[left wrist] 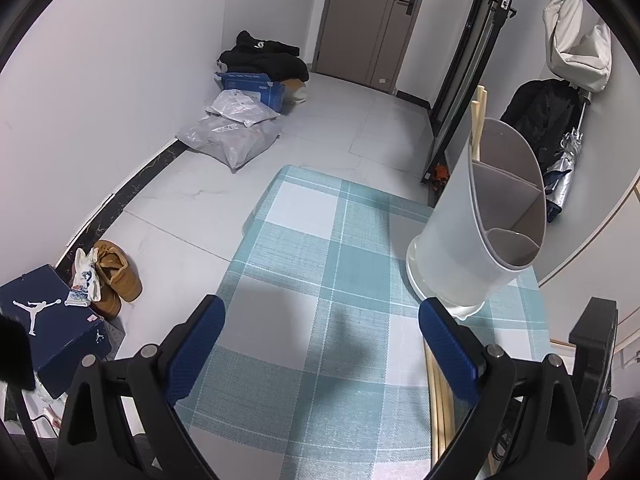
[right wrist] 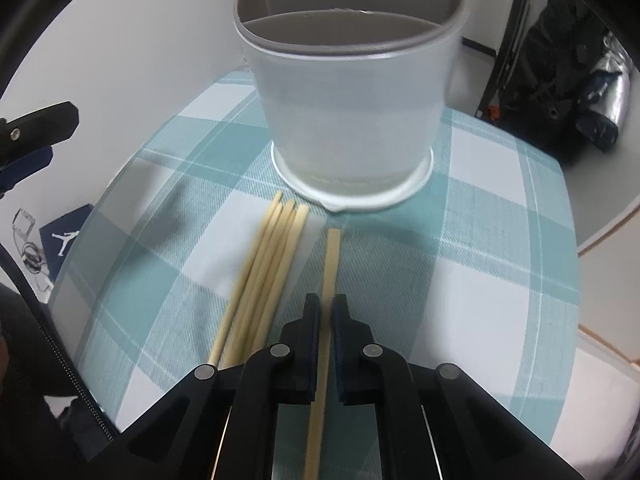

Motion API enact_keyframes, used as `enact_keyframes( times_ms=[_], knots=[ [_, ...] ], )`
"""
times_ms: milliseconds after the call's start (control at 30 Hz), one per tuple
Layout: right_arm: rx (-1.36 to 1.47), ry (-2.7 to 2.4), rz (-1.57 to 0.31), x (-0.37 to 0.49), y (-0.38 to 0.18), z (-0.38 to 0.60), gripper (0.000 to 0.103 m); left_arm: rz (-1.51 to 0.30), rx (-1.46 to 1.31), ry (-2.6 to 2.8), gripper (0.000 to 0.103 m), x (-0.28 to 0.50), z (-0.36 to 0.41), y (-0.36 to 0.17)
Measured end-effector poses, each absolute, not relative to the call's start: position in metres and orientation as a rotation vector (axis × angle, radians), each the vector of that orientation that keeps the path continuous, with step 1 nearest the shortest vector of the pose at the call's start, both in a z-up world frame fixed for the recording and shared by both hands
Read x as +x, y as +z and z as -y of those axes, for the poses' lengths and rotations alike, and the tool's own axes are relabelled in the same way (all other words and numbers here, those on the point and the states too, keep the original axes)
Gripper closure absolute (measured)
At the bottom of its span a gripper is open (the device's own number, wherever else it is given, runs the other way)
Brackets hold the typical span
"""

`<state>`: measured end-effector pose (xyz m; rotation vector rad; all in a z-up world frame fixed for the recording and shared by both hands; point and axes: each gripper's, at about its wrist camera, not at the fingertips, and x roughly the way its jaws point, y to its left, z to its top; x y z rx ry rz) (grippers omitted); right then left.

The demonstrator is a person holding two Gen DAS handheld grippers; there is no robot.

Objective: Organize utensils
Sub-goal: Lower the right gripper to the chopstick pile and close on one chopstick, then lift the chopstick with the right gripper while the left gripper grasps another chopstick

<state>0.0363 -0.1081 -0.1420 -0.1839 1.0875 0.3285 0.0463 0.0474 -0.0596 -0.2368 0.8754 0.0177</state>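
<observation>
Now the right gripper [right wrist: 326,312] has its fingers closed on a single chopstick [right wrist: 331,256], which lies on the checked table [right wrist: 480,248], just beside a bundle of chopsticks [right wrist: 264,264]. In front of them stands the white utensil holder [right wrist: 352,112]. The left gripper [left wrist: 320,320] hovers with fingers wide and holds nothing.

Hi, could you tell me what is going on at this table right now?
A person is sorting chopsticks into a white divided utensil holder on the checked tablecloth. The right gripper is shut on a single chopstick lying just in front of the holder, apart from a loose bundle of chopsticks beside it. The left gripper hangs open over the cloth, holding nothing. A few chopsticks already stand in the holder's far compartment.
</observation>
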Motion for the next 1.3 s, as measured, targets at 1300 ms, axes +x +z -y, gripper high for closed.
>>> enact_keyframes(
  times_ms=[1300],
  knots=[
    [0.409, 0.398, -1.074, 0.085, -0.125, 0.214, 0.103, -1.214, -0.014, -0.152, 0.007, 0.047, 0.025, -0.127]
  ],
)
